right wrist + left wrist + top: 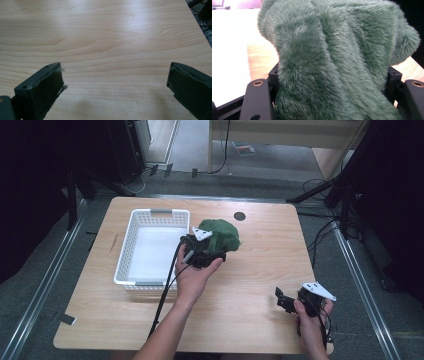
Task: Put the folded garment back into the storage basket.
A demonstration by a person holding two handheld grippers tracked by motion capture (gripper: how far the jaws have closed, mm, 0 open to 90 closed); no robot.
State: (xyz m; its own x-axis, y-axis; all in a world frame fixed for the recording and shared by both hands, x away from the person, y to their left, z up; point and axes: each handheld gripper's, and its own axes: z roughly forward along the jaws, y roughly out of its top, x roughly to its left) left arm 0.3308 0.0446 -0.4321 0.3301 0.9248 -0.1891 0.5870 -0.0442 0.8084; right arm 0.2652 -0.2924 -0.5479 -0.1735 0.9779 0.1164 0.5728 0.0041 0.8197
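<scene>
A fluffy green cloth (222, 235) is bunched up just right of the white basket (131, 245), near the table's middle. My left gripper (212, 251) is shut on the green cloth (332, 60), whose pile spills over both jaws in the left gripper view. Near the table's front right corner my right gripper (282, 299) is held open above bare wood. In the right gripper view its jaws stand wide apart with nothing between them, the right gripper (115, 85) showing only tabletop beyond.
The wooden table (260, 270) has a small black round hole cover (239, 216) near its far edge. The white basket's inside looks bare. Cables and dark stands (345, 185) lie on the floor beyond the table's far right.
</scene>
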